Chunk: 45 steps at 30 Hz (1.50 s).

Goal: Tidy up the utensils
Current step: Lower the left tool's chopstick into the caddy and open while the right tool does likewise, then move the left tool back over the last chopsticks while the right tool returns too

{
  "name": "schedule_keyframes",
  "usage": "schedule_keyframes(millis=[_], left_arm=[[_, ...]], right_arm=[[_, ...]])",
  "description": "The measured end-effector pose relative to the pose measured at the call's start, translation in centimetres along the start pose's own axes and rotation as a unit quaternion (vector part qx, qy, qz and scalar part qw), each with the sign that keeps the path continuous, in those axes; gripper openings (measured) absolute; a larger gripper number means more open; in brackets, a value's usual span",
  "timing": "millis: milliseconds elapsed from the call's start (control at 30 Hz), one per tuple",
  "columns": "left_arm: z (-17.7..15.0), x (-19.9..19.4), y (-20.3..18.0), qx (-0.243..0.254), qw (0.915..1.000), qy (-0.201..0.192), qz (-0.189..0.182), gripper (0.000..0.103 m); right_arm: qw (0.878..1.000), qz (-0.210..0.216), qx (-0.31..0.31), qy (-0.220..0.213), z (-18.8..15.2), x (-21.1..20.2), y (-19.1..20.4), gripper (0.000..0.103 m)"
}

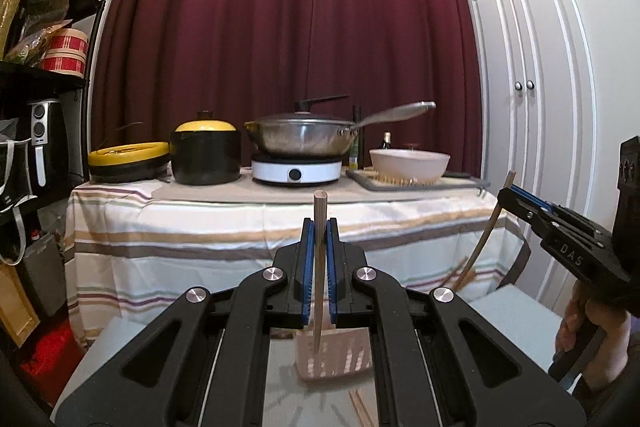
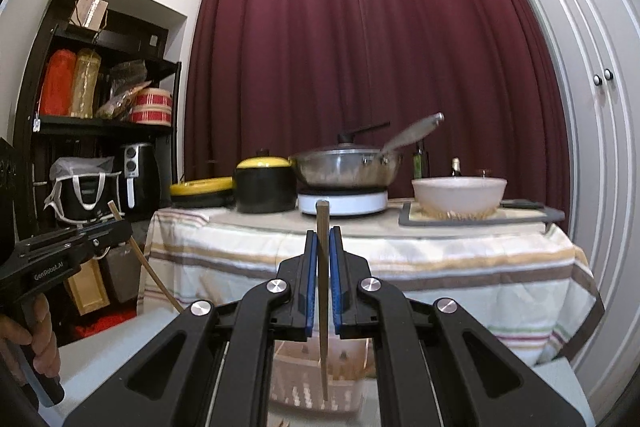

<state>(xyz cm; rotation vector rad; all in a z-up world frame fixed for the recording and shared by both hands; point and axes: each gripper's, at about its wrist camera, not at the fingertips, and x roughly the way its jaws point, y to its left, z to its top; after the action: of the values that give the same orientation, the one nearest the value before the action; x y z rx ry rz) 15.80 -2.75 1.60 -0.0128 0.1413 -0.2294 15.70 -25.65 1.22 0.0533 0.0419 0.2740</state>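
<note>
The left gripper (image 1: 320, 227) is held about level, its jaws clamped on a wooden chopstick (image 1: 319, 267) that stands nearly upright, lower tip hanging just above the pale slotted utensil basket (image 1: 336, 355). The right gripper (image 2: 322, 239) is also level, its jaws closed on a second chopstick (image 2: 323, 299), whose tip hangs over the same basket (image 2: 304, 387). The two grippers are side by side above the basket. More chopsticks (image 1: 360, 407) lie on the grey surface (image 1: 280, 379) just in front of the basket. A hand (image 2: 36, 339) wraps the left gripper's handle.

Home kitchen corner: wok (image 1: 304, 137), cooktop (image 1: 296, 173).
</note>
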Motion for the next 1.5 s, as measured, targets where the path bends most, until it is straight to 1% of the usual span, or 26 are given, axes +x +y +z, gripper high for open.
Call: schedule_keyframes(millis=[100,233,367,567,867,900,933,967,1000,1033,1100,1200,1333,1500], left_arm=[[1.0,1.3,0.1,-0.008,0.9999,-0.004,-0.007,0.006],[2.0,2.9,-0.1,-0.006,0.9999,-0.013,-0.008,0.006],[1.9,4.6,-0.4,0.003,0.9999,-0.01,-0.005,0.006],[-0.5,7.6,0.2,-0.009,0.9997,0.024,-0.003,0.006],[-3.9,10.3,0.6,-0.011,0.9977,0.068,-0.003,0.007],[-4.2,10.4,0.5,-0.008,0.9974,0.071,-0.003,0.011],[-4.4,10.6,0.4,-0.004,0.9972,0.075,-0.001,0.02],[-4.5,10.5,0.3,-0.002,0.9972,0.075,0.002,0.026],[-4.6,10.2,0.3,-0.002,0.9973,0.073,0.004,0.038],[-4.6,9.9,0.3,-0.003,0.9975,0.071,0.004,0.042],[-4.4,9.2,0.2,0.001,0.9979,0.065,0.005,0.043],[-4.3,8.0,0.0,0.008,0.9982,0.059,0.009,0.048],[-4.3,6.0,-0.3,0.007,0.9982,0.06,0.007,0.049],[-4.8,3.6,-0.6,0.013,0.9982,0.057,0.014,0.049]], right_arm=[[1.0,-0.003,0.0,-0.01,0.6,1.5,-0.4,0.007],[1.0,-0.006,0.0,-0.013,0.8,3.5,-0.8,0.007],[1.0,-0.009,0.0,-0.006,0.0,5.3,-1.1,0.007],[0.999,-0.006,0.009,0.03,-2.6,7.8,-1.5,0.007],[0.997,-0.008,0.017,0.081,-6.1,9.7,-1.8,0.007],[0.996,-0.007,0.018,0.089,-6.4,9.9,-1.8,0.007],[0.996,-0.007,0.021,0.092,-6.6,9.9,-1.8,0.008],[0.995,-0.006,0.023,0.093,-6.7,10.0,-1.8,0.013],[0.995,-0.006,0.023,0.093,-6.7,9.8,-1.8,0.02],[0.995,-0.006,0.022,0.092,-6.6,9.6,-1.7,0.024],[0.996,-0.009,0.015,0.085,-6.2,8.7,-1.4,0.03],[0.997,-0.01,0.008,0.076,-5.7,7.2,-1.0,0.034],[0.997,-0.008,0.011,0.076,-5.2,5.4,-0.6,0.035],[0.997,-0.009,0.011,0.078,-5.2,3.1,0.0,0.035]])
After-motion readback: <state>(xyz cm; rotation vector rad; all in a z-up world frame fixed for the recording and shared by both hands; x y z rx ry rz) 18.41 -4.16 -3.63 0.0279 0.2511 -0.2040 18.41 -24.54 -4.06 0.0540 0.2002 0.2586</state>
